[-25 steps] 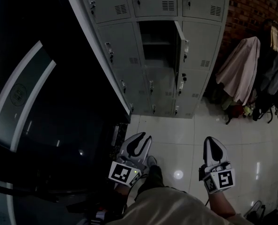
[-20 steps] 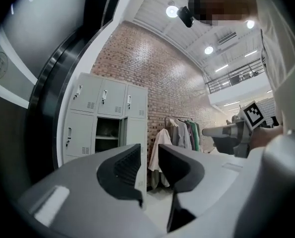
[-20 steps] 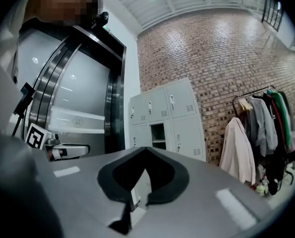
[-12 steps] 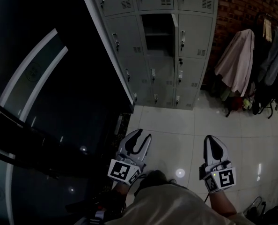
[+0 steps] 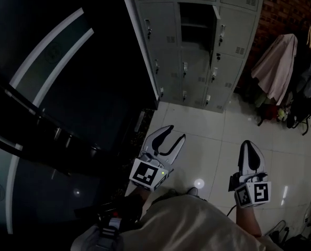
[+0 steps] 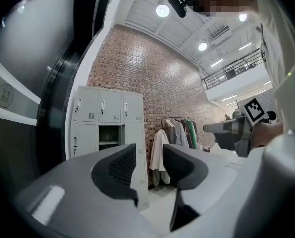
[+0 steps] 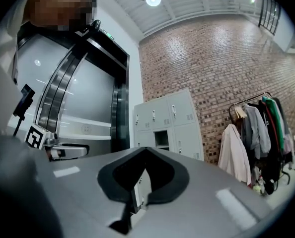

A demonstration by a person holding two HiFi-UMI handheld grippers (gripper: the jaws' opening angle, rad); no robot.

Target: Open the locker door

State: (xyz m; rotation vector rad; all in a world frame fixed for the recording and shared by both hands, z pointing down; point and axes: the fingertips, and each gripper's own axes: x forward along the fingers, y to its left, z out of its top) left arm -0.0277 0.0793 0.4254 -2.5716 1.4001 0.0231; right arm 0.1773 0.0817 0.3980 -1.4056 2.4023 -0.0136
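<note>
**Desk:** Where's the locker from your seat?

**Me:** At the top of my head view. The grey locker bank [image 5: 168,56] stands against the brick wall [image 5: 284,4], well apart from both tongs. One middle-column compartment [image 5: 193,22] shows dark inside. Its door [image 5: 217,21] is already swung out, and I see it edge-on.

**Desk:** And the tongs?

**Me:** My left gripper [image 5: 172,135] hangs low over the floor tiles [image 5: 210,127], jaws opening with nothing between them. The right gripper [image 5: 247,148] has its jaws pressed together, empty.

**Desk:** How would a door handle?

**Me:** I'd judge it thin painted sheet metal: stiff, light on its hinges, slick on the flat face (so no pinching the panel). I'd grip the small upright handle [image 5: 148,29] near a door's free edge. A gentle pull there should swing it, though it might bounce back.
</note>
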